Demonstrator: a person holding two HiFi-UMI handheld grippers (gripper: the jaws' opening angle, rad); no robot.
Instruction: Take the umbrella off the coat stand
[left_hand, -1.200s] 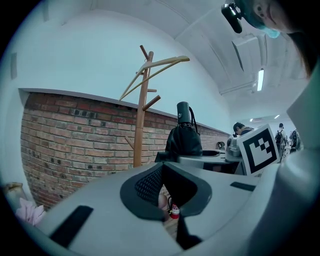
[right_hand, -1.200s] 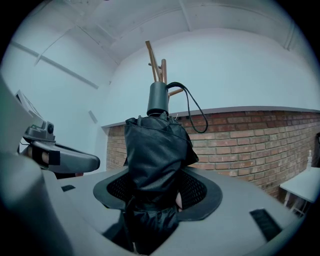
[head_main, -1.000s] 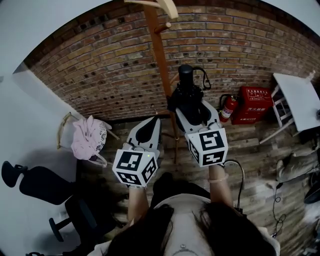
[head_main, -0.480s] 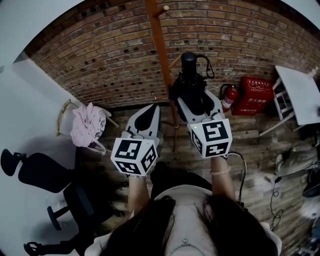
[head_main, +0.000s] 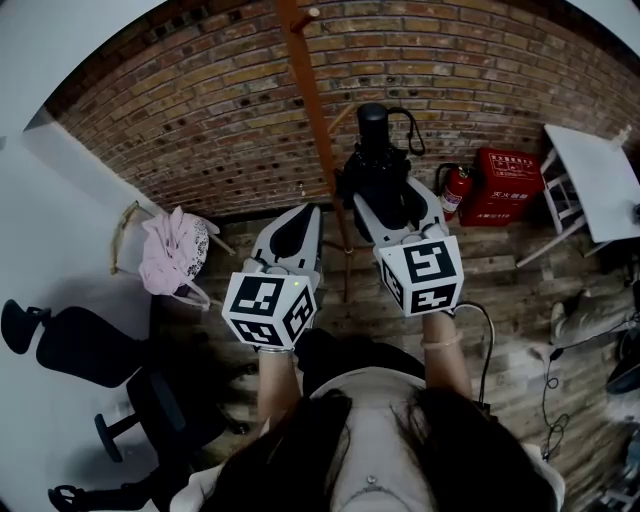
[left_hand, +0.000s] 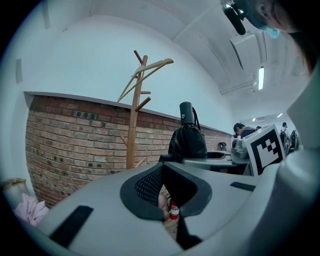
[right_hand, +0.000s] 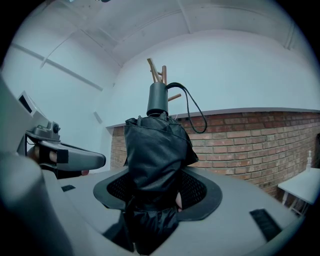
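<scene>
my right hand-held gripper (right_hand: 152, 200) points level, its jaws spread wide and clamped on the bunched black fabric of the folded umbrella (right_hand: 155, 150). gripping low on the canopy stands the umbrella upright, so the handle (right_hand: 157, 99) tops it and the wrist strap (right_hand: 192, 112) droops in a free loop off to one side. i judge that loop is on no peg, so the umbrella is already off the stand and carried by me alone.

my left hand-held gripper (left_hand: 170, 210) sits just beside the right one, also level, jaws drawn together on nothing. only a thin slit shows between them. it looks like a spare hand kept close in case the umbrella tips.

just beyond the umbrella rises the wooden coat stand (head_main: 312, 130), with bare pegs in the left gripper view. behind it runs the brick wall (head_main: 200, 130), with a red fire extinguisher (head_main: 455, 215) and a red box (head_main: 510, 197) at its foot. a pink bundle (head_main: 172, 262) lies off to my left.

compared with a second ago, the stand's curved top arm has slid out of the head view. the pole now sits a little further from the umbrella handle. my grip and the umbrella's upright pose look unchanged, and both hand-held grippers keep the same spacing.
</scene>
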